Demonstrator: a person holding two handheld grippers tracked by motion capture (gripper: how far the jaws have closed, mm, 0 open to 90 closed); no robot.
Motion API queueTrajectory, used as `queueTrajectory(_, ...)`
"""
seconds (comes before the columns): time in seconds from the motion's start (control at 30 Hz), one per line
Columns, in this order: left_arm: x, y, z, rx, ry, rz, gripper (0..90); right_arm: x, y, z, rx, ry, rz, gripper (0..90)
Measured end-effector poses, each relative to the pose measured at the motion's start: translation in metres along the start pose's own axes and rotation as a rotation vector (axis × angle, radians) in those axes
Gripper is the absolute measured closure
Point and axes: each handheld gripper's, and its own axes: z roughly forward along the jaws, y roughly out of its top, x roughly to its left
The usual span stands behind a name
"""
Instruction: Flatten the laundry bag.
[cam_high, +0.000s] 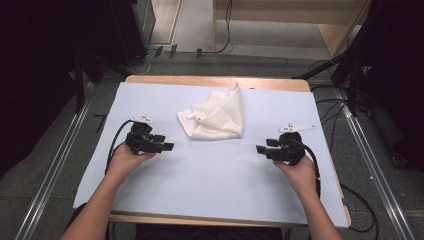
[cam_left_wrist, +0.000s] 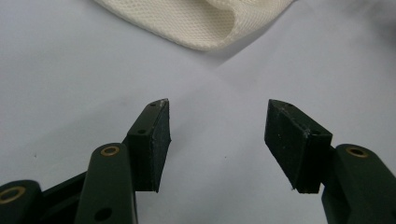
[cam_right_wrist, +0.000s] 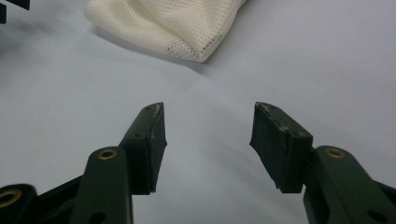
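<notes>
**Ana:** High view first. How many things do you count on the table (cam_high: 150, 200)?

**Ben:** One table with a pale blue-grey sheet (cam_high: 215, 170) over it, and on that sheet one cream mesh bag (cam_high: 215, 117), crumpled and folded over itself. It lies a little beyond the middle of the sheet, toward the far edge, with one small white tab at its left side.

**Ana:** And the grippers?

**Ben:** Two. The left gripper (cam_high: 167, 147) sits near the bag's left corner, the right gripper (cam_high: 261, 149) well to the bag's right. Each is held in one hand, low over the sheet, and the two point inward toward each other. Neither touches the bag.

**Ana:** Are the jaws closed on anything?

**Ben:** No. In the left gripper view the two black jaws stand spread wide with bare sheet between them; the bag's rounded fold (cam_left_wrist: 196, 23) lies ahead of them, apart. The right gripper view gives the same: two jaws wide apart, nothing between, and the bag's corner (cam_right_wrist: 163, 28) ahead and slightly left.

**Ana:** Cables?

**Ben:** One trails from each gripper, so two.
</notes>
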Motion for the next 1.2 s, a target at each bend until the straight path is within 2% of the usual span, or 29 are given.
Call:
queueTrajectory(0.37,-0.0005,0.0003,-0.0001,-0.002,0.005,0.000,41.0,0.0015,-0.0008,0.0023,0.011,-0.030,-0.020,45.3)
queueTrajectory(0.47,-0.0007,0.0003,-0.0001,-0.002,0.006,0.001,40.9,0.0017,-0.0009,0.0027,0.012,-0.031,-0.020,45.8)
queueTrajectory(0.63,-0.0008,0.0003,-0.0003,-0.001,0.007,0.002,40.8,0.0034,-0.0007,0.0026,0.013,-0.011,-0.007,53.3)
queueTrajectory(1.2,-0.0015,0.0007,-0.0002,-0.001,0.005,0.003,40.3,0.0077,0.0017,0.0026,0.016,-0.022,-0.015,55.0)
